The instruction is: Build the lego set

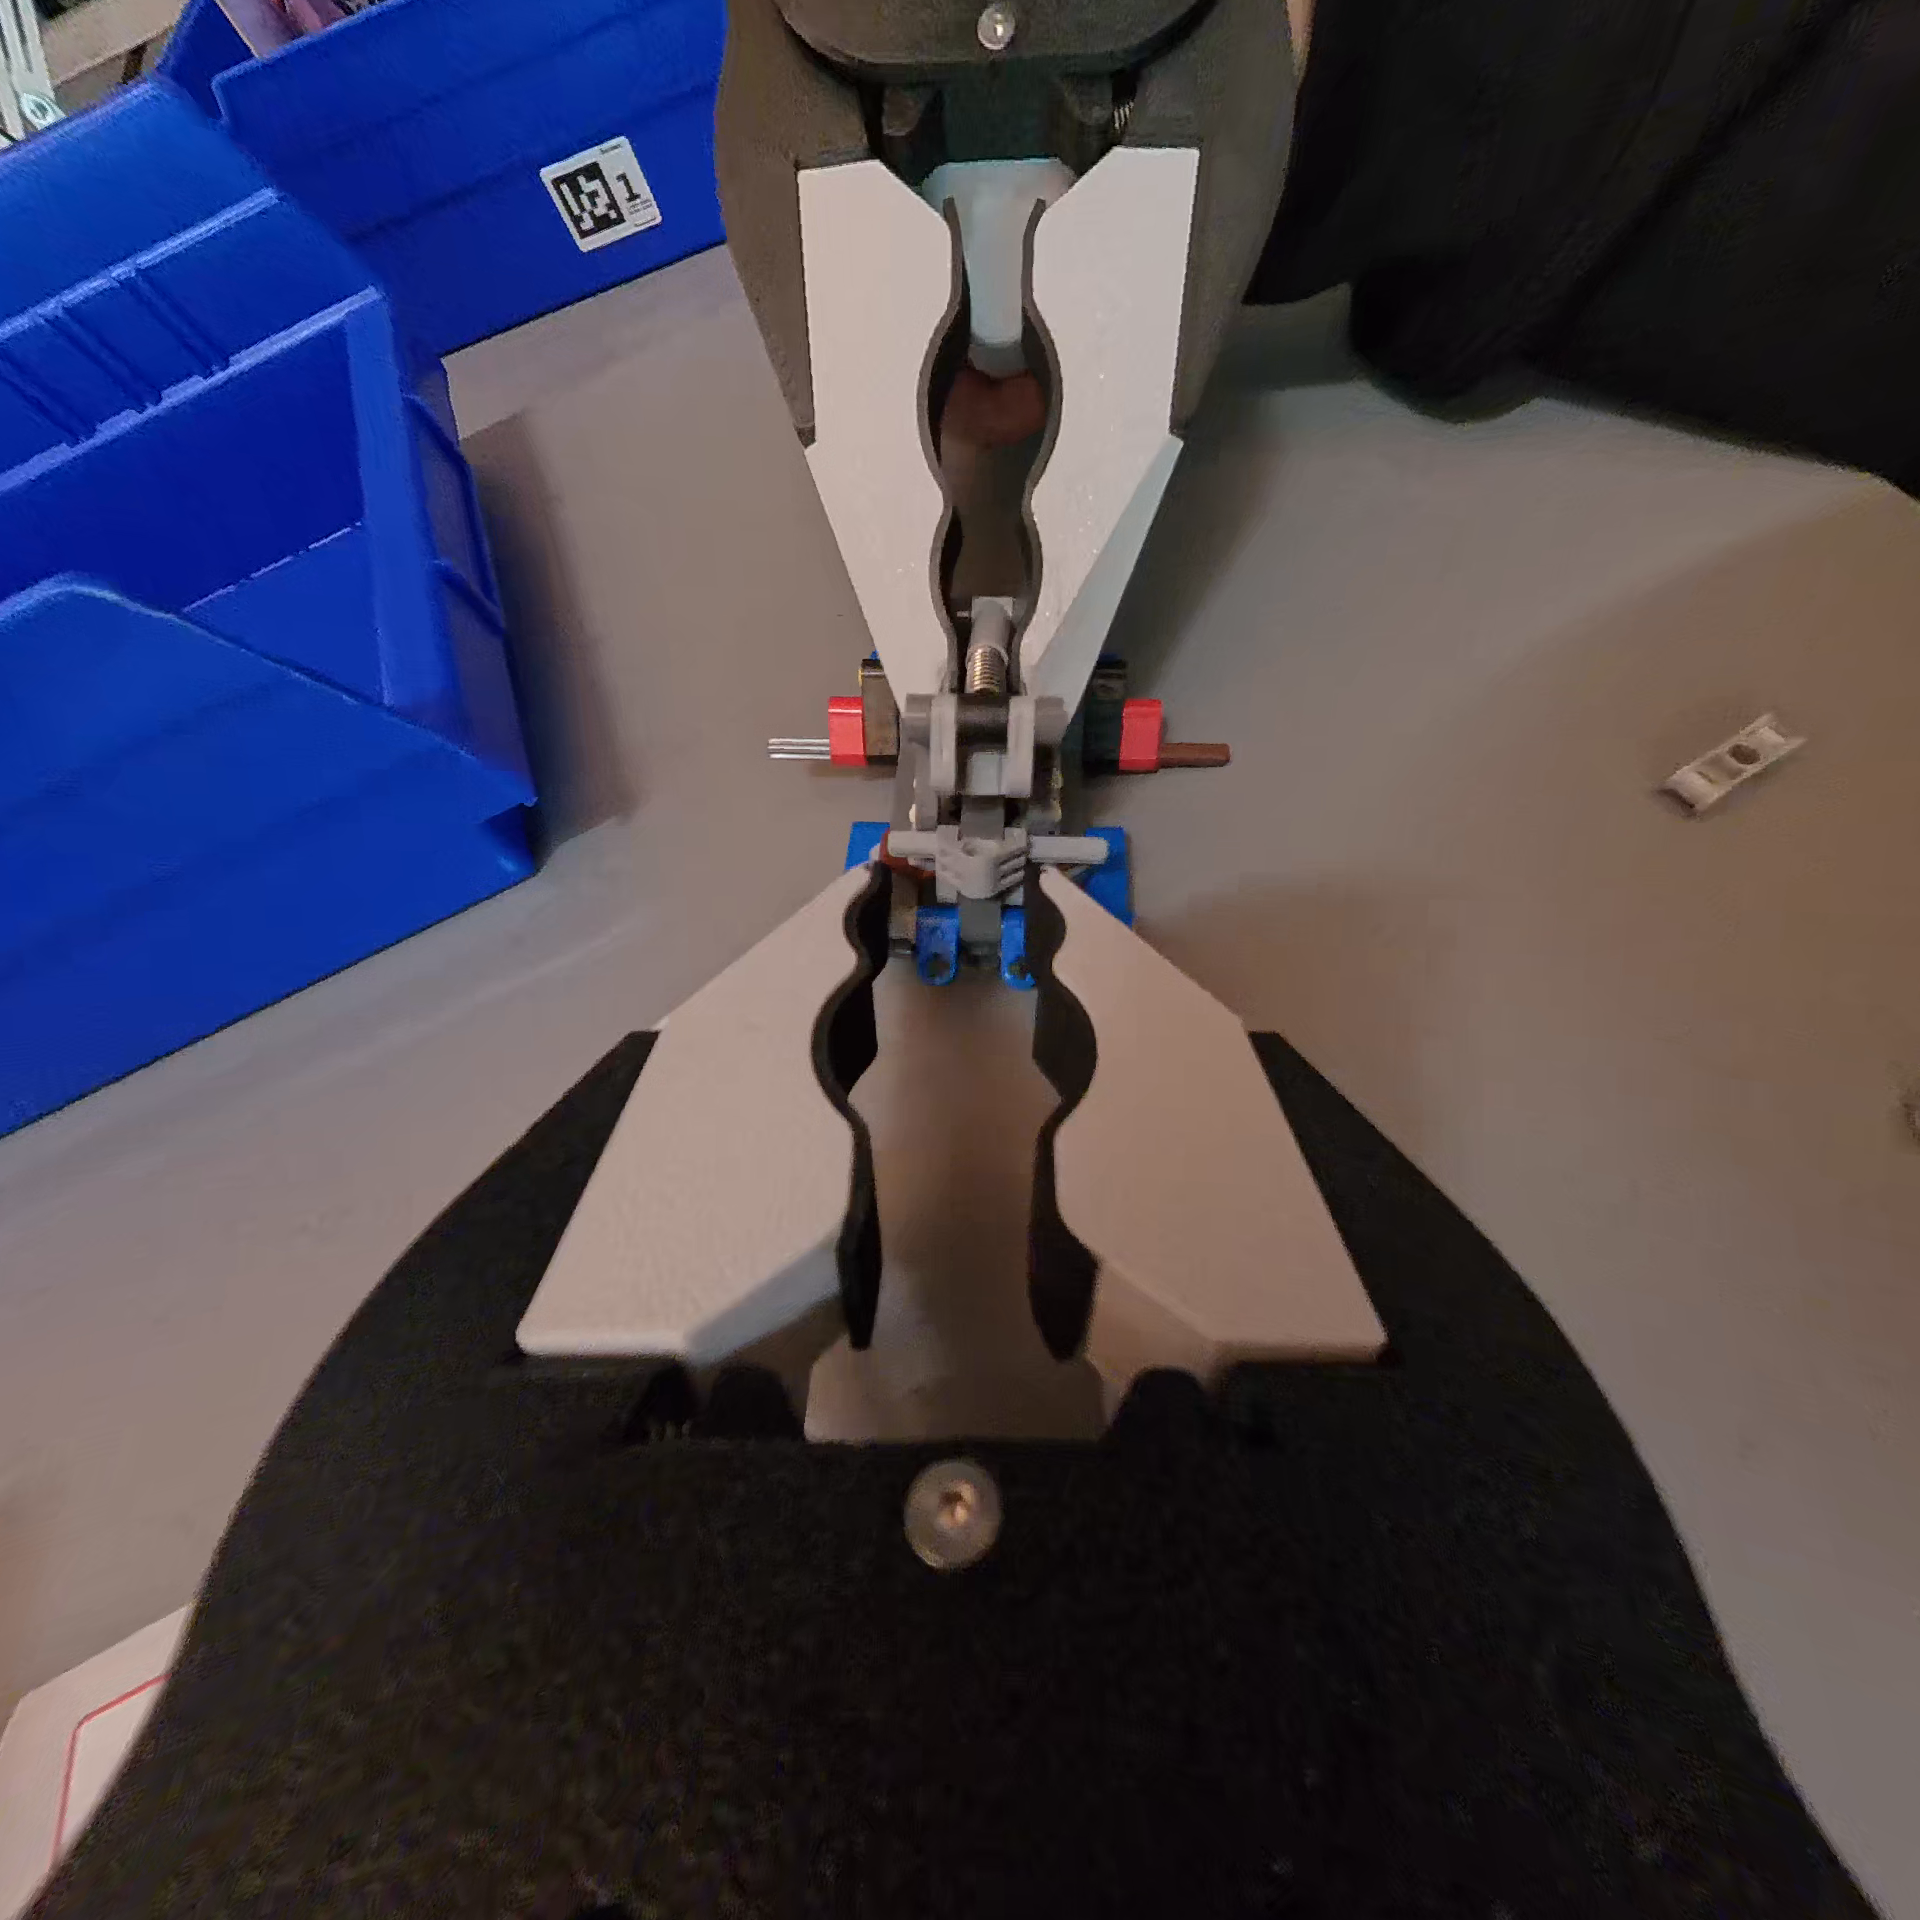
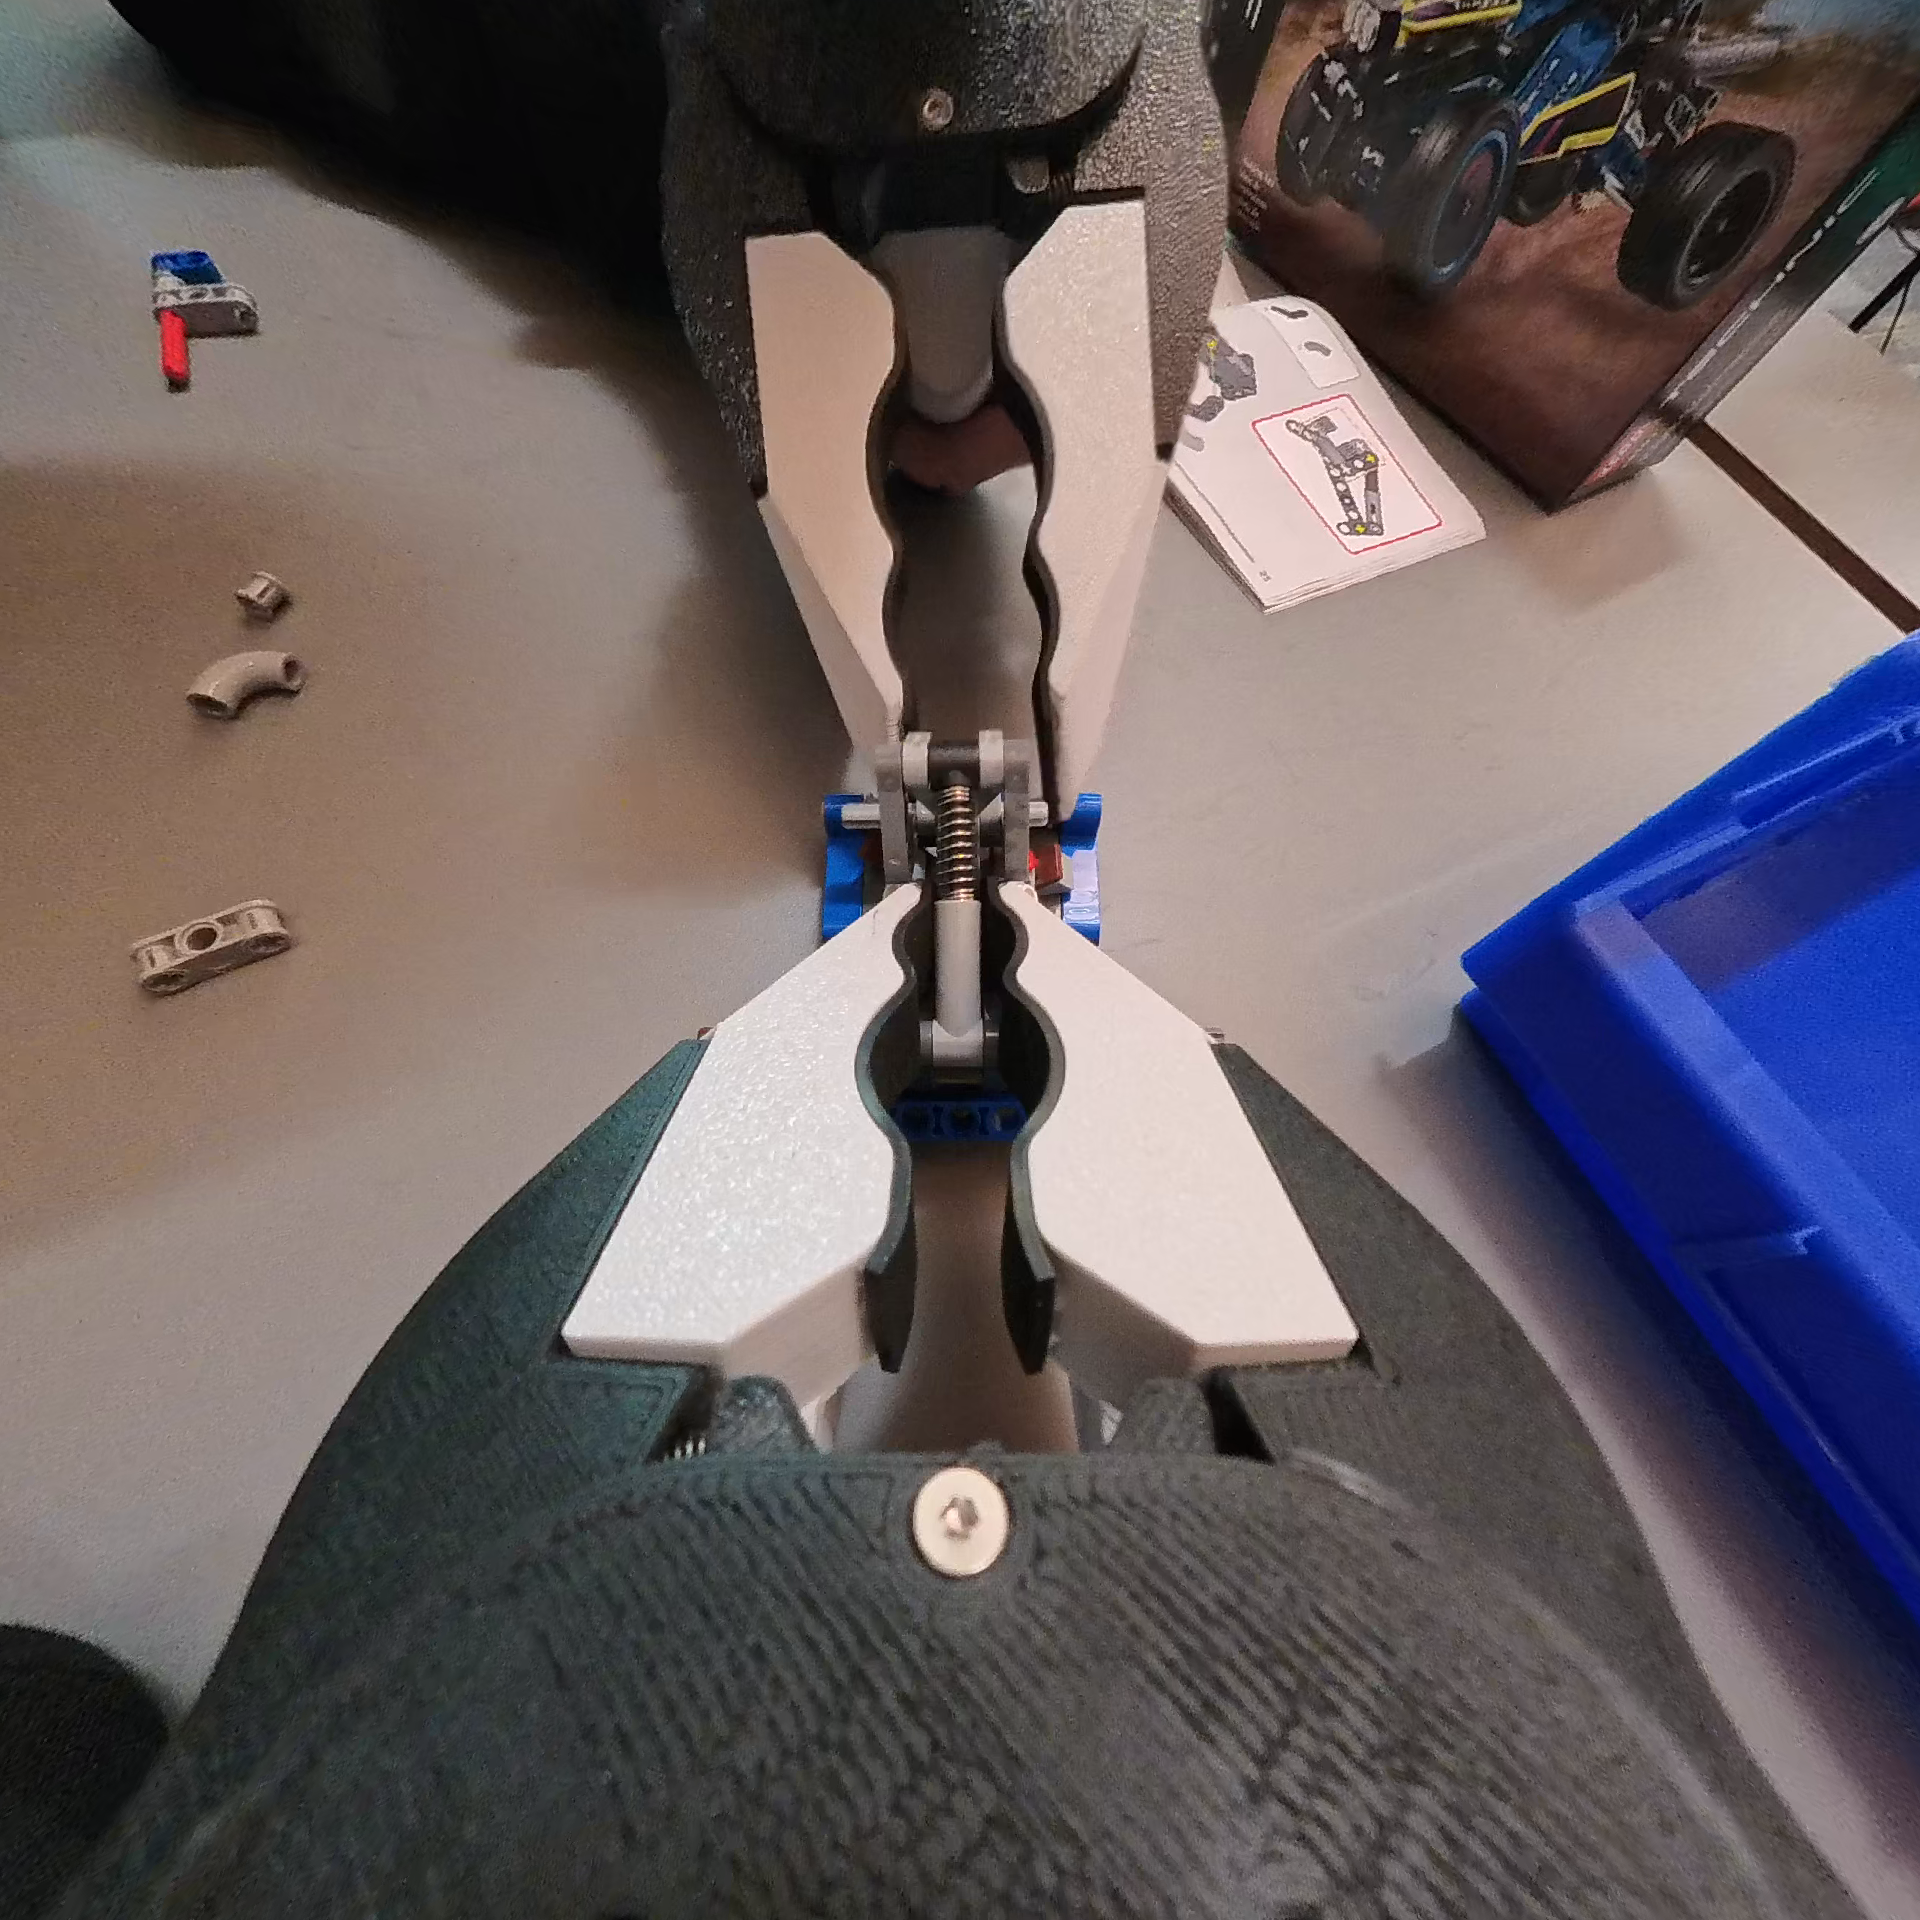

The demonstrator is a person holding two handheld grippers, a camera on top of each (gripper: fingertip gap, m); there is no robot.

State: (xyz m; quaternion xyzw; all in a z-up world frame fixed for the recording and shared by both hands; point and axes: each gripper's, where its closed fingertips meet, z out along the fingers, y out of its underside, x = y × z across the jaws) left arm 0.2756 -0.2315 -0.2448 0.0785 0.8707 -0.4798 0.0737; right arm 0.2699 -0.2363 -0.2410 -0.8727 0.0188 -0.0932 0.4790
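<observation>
Blue bins (image 1: 208, 582) seen upper left; grey worktop (image 1: 1455, 1039); brick assembly (image 1: 977, 831) in grey, blue, red; white-faced gripper fingers (image 1: 727, 1143).

Blue bins (image 1: 260, 644) run off the left edge. Vehicle box (image 2: 1558, 208) is cut at the top edge. The brick assembly (image 1: 977, 810) is partly masked by both sets of fingers (image 1: 758, 1091); pad contact cannot be confirmed.

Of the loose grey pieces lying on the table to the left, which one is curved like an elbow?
The middle grey piece: it bends like a pipe elbow. The small piece above it is a stubby connector, and the one below is a flat bar with holes.
</observation>
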